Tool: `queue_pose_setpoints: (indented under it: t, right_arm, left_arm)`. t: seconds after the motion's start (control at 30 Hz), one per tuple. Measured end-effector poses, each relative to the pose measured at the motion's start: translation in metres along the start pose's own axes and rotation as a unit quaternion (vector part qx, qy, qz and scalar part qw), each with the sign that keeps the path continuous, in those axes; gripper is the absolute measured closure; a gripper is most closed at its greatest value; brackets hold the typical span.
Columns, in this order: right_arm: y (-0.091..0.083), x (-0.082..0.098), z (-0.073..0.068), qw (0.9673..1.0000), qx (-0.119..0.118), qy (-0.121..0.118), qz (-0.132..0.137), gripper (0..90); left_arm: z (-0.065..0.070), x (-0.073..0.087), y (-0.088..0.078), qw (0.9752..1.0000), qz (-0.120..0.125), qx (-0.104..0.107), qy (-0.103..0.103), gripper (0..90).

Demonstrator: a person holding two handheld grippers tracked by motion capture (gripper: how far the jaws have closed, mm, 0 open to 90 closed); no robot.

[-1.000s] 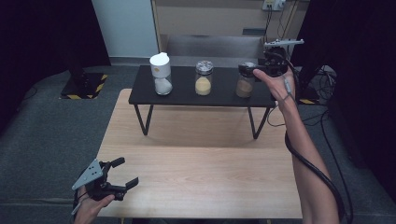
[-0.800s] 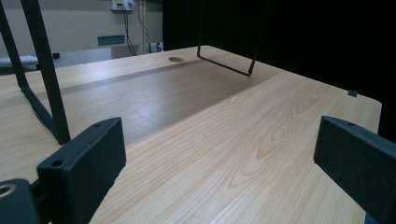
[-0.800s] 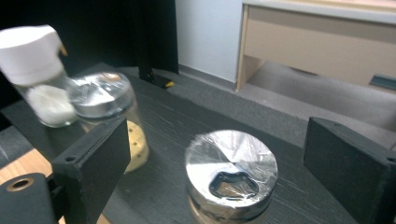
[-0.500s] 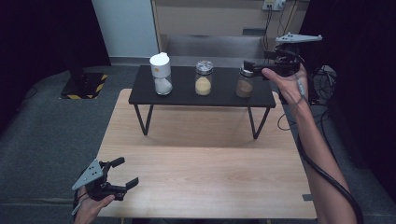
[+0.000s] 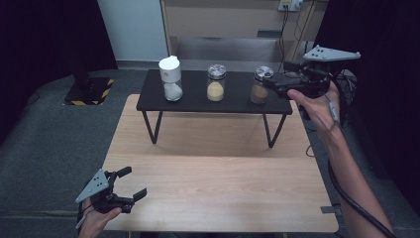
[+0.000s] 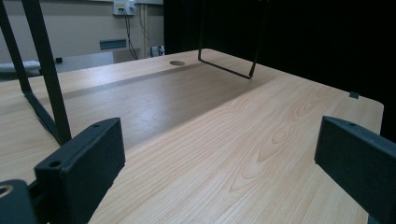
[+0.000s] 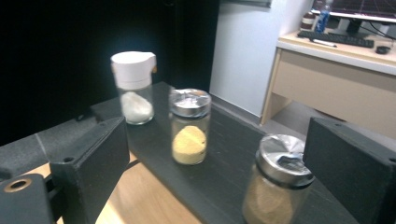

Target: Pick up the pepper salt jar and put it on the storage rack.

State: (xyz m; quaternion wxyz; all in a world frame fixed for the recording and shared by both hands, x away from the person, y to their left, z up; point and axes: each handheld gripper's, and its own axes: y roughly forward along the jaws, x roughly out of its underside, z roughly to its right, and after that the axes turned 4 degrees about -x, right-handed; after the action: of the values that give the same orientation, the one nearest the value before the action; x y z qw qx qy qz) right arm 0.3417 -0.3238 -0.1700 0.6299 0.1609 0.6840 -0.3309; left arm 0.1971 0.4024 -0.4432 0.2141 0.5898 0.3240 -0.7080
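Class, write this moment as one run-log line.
right hand-held gripper: open, beside brown jar, holds nothing | left hand-held gripper: open, low over wooden table | black shelf: three jars standing

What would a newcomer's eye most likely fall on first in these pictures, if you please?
Probably the three jars in a row on the black shelf at the table's far edge: a white-capped jar of white powder at left, a yellow-filled jar in the middle, and a brown-filled jar at right. The right gripper stands open beside the brown one, while the left gripper rests open over the near corner.
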Motion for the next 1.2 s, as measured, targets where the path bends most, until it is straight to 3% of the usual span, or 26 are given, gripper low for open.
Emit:
queue_pose_setpoints:
  t: [0.4, 0.8, 1.2]
  right_arm:
    - [-0.034, 0.036, -0.018, 0.9988, -0.036, -0.003, 0.033, 8.0]
    - [-0.062, 0.076, -0.038, 0.9984, -0.043, -0.009, 0.037, 8.0]
    - [-0.081, 0.120, -0.053, 0.9981, -0.043, 0.007, 0.044, 7.8]
  left_arm:
    - [0.000, 0.000, 0.000, 1.0000, -0.001, 0.000, 0.002, 0.4]
    - [0.001, 0.000, 0.000, 1.0000, 0.000, -0.002, 0.002, 0.4]
    - [0.001, 0.000, 0.000, 1.0000, -0.001, -0.003, 0.002, 0.3]
